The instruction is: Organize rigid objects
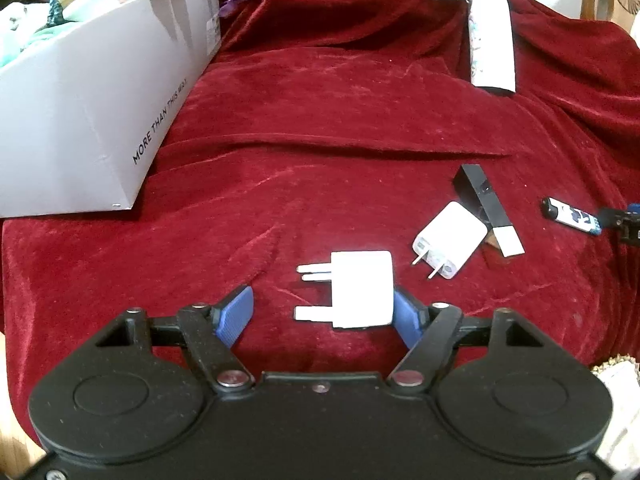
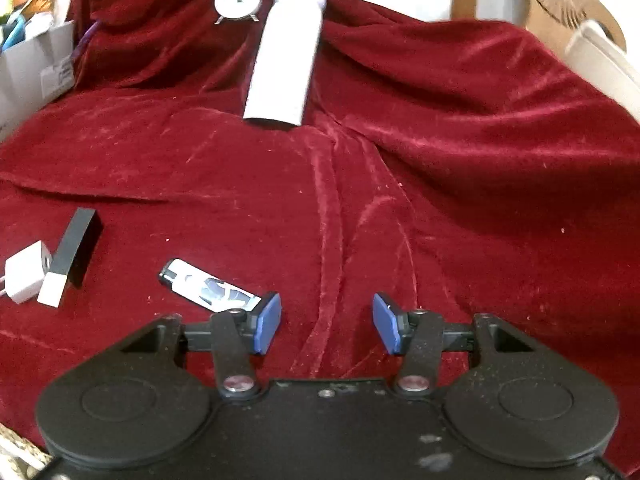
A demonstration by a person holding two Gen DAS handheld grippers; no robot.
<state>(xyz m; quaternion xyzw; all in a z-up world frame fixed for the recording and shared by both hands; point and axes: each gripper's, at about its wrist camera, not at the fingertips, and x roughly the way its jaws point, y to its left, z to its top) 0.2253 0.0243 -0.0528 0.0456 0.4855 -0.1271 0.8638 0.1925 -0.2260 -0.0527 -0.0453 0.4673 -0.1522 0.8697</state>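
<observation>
A crumpled red velvet cloth [image 1: 320, 140] covers the surface. The left tongs [image 1: 324, 316] stand part open around a white three-pin plug adapter [image 1: 356, 288]; its body lies against the right pad, well clear of the left one. The right tongs [image 2: 327, 322] gape over bare cloth, holding nothing, a lighter [image 2: 208, 286] just beside their left pad. A grey box [image 1: 80, 120] sits far left.

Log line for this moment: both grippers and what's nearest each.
left gripper: jaws open, white plug adapter between, on red cloth | right gripper: jaws open, empty, lighter beside
</observation>
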